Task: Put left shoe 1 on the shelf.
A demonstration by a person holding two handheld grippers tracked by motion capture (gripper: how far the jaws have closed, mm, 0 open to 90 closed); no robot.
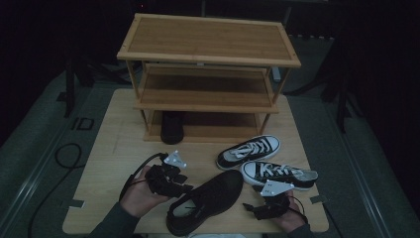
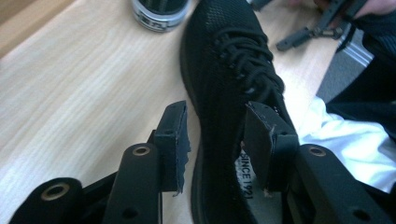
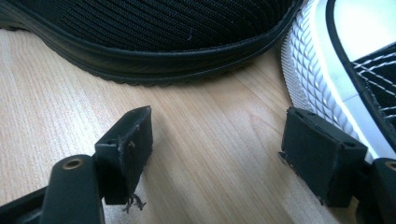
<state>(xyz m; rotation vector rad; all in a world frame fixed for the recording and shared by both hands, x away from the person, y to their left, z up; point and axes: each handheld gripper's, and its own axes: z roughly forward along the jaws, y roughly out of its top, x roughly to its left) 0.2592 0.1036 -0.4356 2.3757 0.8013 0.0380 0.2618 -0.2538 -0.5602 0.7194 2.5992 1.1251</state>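
Observation:
A black mesh shoe (image 1: 208, 198) lies on the wooden table (image 1: 114, 148) at the front centre, toe pointing to the back right. My left gripper (image 1: 182, 187) is at its heel end. In the left gripper view this gripper (image 2: 215, 121) stands open astride the shoe's (image 2: 229, 60) side wall, one jaw outside and one over the insole. My right gripper (image 1: 246, 206) hovers open low over the table at the front right. In the right gripper view its jaws (image 3: 219, 126) frame bare wood, with the black shoe's sole (image 3: 163, 28) ahead.
Two black-and-white canvas sneakers (image 1: 249, 151) (image 1: 280, 173) lie to the right of the black shoe; one's white toe (image 3: 317, 70) is close beside my right gripper. A three-tier wooden rack (image 1: 208, 49) stands at the back, with another black shoe (image 1: 172, 126) on its bottom shelf.

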